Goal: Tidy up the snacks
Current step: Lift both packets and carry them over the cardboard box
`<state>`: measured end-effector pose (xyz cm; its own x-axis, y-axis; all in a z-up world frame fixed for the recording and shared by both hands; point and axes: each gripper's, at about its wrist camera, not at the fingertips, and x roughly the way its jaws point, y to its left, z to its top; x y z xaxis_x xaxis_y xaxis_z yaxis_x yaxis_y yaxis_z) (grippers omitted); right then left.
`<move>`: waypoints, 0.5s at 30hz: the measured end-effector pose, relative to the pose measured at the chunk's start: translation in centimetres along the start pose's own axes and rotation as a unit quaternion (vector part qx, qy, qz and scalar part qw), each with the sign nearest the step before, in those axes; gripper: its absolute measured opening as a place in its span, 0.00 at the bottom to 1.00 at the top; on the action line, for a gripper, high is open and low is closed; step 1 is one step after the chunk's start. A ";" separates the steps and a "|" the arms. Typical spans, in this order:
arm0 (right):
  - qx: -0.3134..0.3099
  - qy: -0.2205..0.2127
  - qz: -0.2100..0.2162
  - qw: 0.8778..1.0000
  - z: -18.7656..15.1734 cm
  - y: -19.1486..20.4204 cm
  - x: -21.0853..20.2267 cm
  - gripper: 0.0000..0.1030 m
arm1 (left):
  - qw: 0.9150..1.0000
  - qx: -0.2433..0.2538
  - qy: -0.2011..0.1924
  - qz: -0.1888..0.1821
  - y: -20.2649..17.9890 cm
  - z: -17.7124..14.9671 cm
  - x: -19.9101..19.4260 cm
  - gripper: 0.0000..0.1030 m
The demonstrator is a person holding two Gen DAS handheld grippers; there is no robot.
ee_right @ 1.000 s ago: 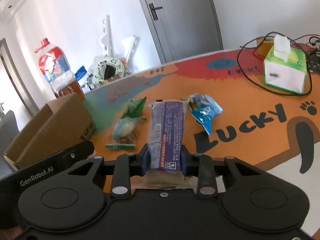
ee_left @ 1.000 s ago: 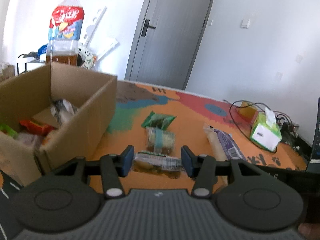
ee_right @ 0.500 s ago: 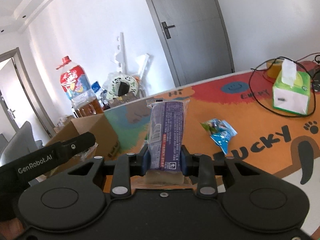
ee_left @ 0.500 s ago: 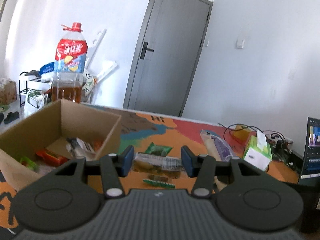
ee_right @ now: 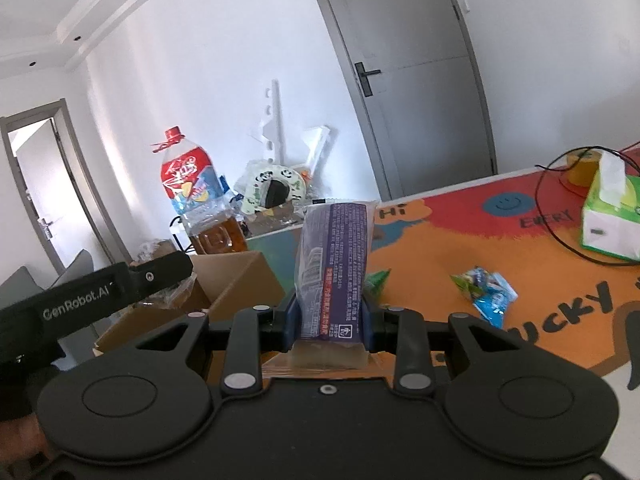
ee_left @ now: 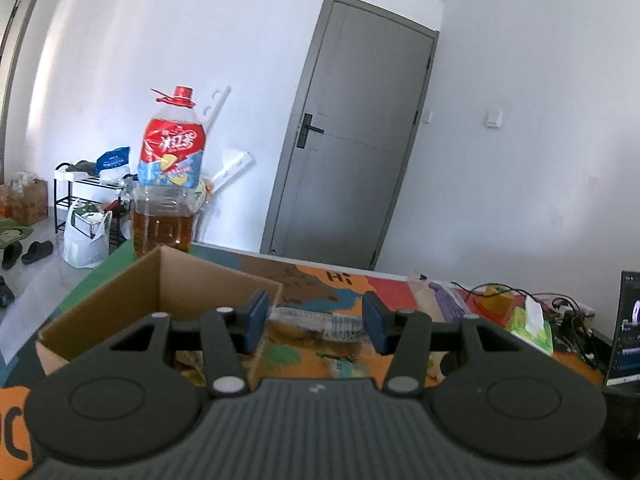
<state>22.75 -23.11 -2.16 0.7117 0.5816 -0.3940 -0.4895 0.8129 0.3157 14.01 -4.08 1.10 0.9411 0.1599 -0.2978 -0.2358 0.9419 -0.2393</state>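
Right now your left gripper (ee_left: 316, 322) pinches a clear snack packet (ee_left: 320, 320) crosswise between its blue pads, held above the table with the open cardboard box (ee_left: 132, 300) at ten o'clock of it. Your right gripper (ee_right: 330, 320) clamps a purple-wrapped snack bar (ee_right: 334, 268) by its lower end, the bar standing upright. On the orange mat (ee_right: 440, 252), a blue snack bag (ee_right: 490, 294) lies at three o'clock of the bar.

Purple packet (ee_right: 334, 268): upright, pinched between your right tongs (ee_right: 329, 314).
Clear packet (ee_left: 316, 320): crosswise between your left tongs (ee_left: 316, 322).
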 end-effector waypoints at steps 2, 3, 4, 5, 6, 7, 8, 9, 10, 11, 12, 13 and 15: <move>0.000 0.000 0.003 1.000 0.0 0.3 0.1 0.30 | 1.000 0.001 -0.003 0.004 0.5 0.4 -0.1 0.49; -0.001 0.001 0.004 1.000 0.1 0.5 0.3 0.30 | 1.000 0.001 -0.004 0.005 0.6 0.4 -0.2 0.49; -0.001 0.001 0.006 1.000 0.1 0.7 0.4 0.30 | 1.000 0.000 -0.005 0.006 0.9 0.6 -0.2 0.49; -0.002 0.002 0.006 1.000 0.2 0.9 0.6 0.30 | 1.000 0.000 -0.006 0.008 1.1 0.7 -0.2 0.49; -0.002 0.002 0.007 1.000 0.2 1.1 0.6 0.30 | 1.000 -0.001 -0.007 0.010 1.3 0.9 -0.2 0.49; -0.002 0.002 0.009 1.000 0.3 1.3 0.8 0.30 | 1.000 -0.001 -0.007 0.011 1.5 0.9 -0.2 0.49; -0.003 0.002 0.010 1.000 0.3 1.5 0.9 0.30 | 1.000 -0.003 -0.007 0.013 1.8 1.1 -0.2 0.49; -0.003 0.003 0.012 1.000 0.4 1.7 1.0 0.30 | 1.000 -0.005 -0.007 0.015 2.1 1.2 -0.1 0.49; -0.004 0.003 0.014 1.000 0.4 1.9 1.2 0.30 | 1.000 -0.006 -0.007 0.017 2.3 1.2 -0.1 0.49; -0.004 0.003 0.015 1.000 0.5 2.2 1.4 0.30 | 1.000 -0.008 -0.008 0.020 2.6 1.3 -0.1 0.49; -0.006 0.004 0.017 1.000 0.6 2.5 1.6 0.30 | 1.000 -0.009 -0.008 0.022 3.0 1.5 0.0 0.49; -0.007 0.004 0.018 1.000 0.7 2.8 1.9 0.30 | 1.000 -0.011 -0.008 0.025 3.4 1.6 0.1 0.49; -0.010 0.005 0.023 1.000 0.8 3.4 2.3 0.30 | 0.999 -0.017 -0.007 0.031 4.3 1.9 0.3 0.49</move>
<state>23.07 -19.01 -1.29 0.6836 0.6178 -0.3885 -0.5311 0.7863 0.3157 13.74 0.62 1.75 0.9273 0.2224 -0.3010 -0.3021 0.9196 -0.2511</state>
